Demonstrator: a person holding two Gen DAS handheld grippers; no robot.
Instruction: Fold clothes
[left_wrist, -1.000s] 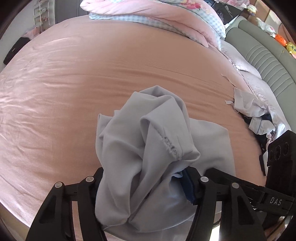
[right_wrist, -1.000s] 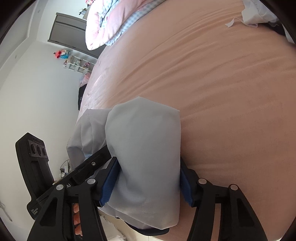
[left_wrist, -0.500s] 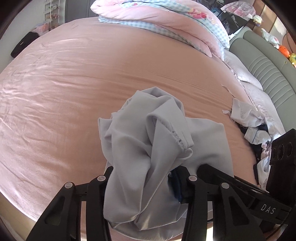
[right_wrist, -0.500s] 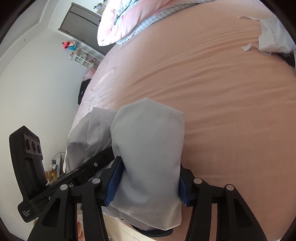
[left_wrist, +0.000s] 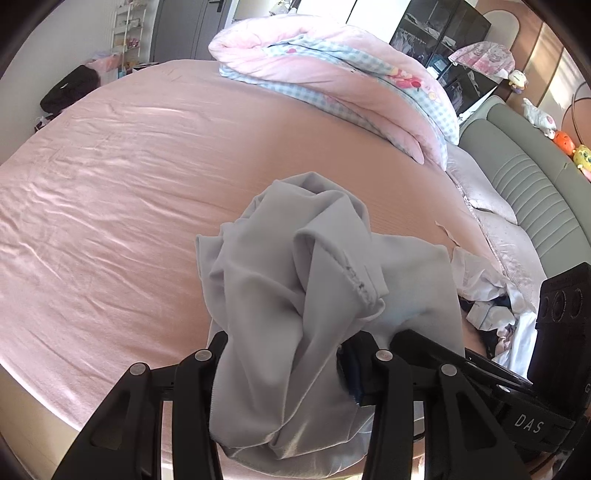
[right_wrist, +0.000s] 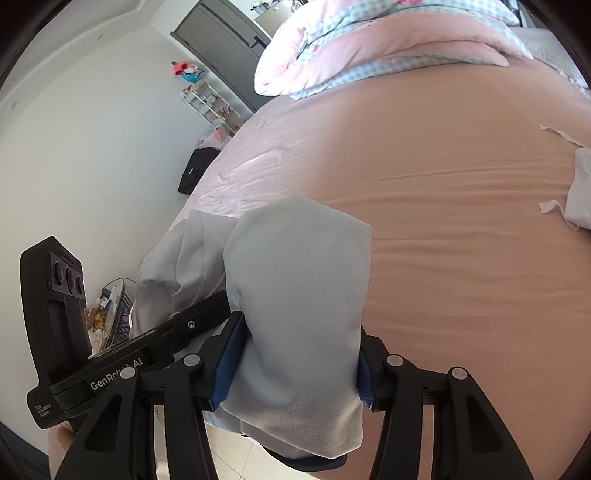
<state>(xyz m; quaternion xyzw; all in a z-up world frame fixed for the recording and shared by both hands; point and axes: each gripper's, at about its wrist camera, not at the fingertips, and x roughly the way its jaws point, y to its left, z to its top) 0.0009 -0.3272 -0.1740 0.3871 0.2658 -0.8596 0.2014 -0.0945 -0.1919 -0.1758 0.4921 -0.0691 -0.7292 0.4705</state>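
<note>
A pale grey-blue garment (left_wrist: 295, 280) hangs bunched over the near edge of the pink bed sheet (left_wrist: 129, 184). My left gripper (left_wrist: 284, 347) is shut on a crumpled fold of it with a frayed hem showing. In the right wrist view, the same garment (right_wrist: 295, 277) bulges smoothly between blue pads (right_wrist: 227, 358), with my right gripper (right_wrist: 295, 362) shut on it. The two grippers sit side by side, and each one's black body shows in the other's view. The cloth between them and below the fingers is hidden.
A pink and blue-checked quilt (left_wrist: 332, 74) is heaped at the far end of the bed. A pile of white and dark clothes (left_wrist: 491, 302) lies to the right near the grey-green headboard (left_wrist: 524, 177). A white garment (right_wrist: 580, 192) lies on the sheet. Tiled floor (right_wrist: 229, 458) shows below.
Both grippers have risen with the garment, lifting it off the sheet. The left jaws have drawn tighter around the bunched cloth. The right gripper has rolled.
</note>
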